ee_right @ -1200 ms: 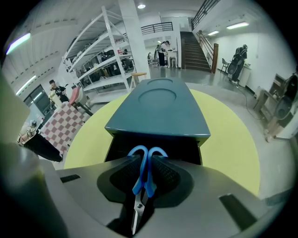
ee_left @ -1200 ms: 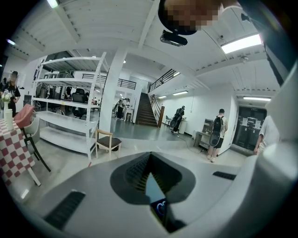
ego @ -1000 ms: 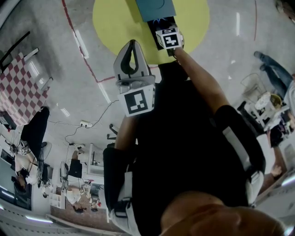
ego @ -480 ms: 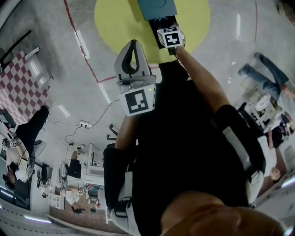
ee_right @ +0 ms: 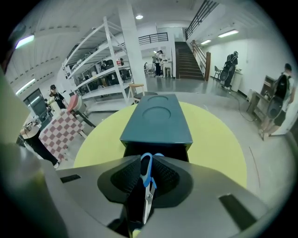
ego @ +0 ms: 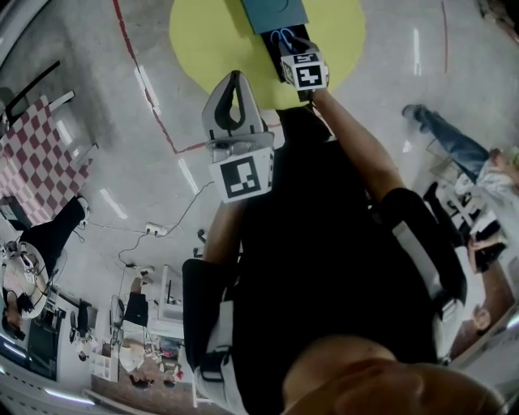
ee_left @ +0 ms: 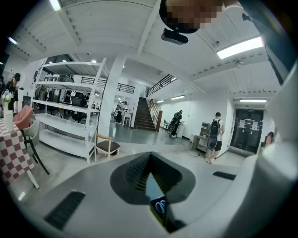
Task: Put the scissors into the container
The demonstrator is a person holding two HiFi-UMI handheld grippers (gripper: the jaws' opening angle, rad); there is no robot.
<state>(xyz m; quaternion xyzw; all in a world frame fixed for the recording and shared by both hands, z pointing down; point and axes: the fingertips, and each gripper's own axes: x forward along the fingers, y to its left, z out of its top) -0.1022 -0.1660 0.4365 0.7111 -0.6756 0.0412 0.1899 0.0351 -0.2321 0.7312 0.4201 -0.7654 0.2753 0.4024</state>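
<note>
In the head view, the right hand-held gripper point(ego: 289, 46) reaches to the upper middle of the frame, over the yellow round surface point(ego: 203, 40), with the blue handles of the scissors point(ego: 281, 36) just short of the teal container point(ego: 274, 11). The left hand-held gripper point(ego: 233, 85) hangs lower, apart from both. The left gripper view shows its jaws drawn together on nothing. In the right gripper view, the jaws are clamped on the scissors point(ee_right: 146, 168), handles forward, right at the container's point(ee_right: 157, 118) dark open end. To do the step well, the scissors should probably go in straight and centred, and be let go only once well inside.
</note>
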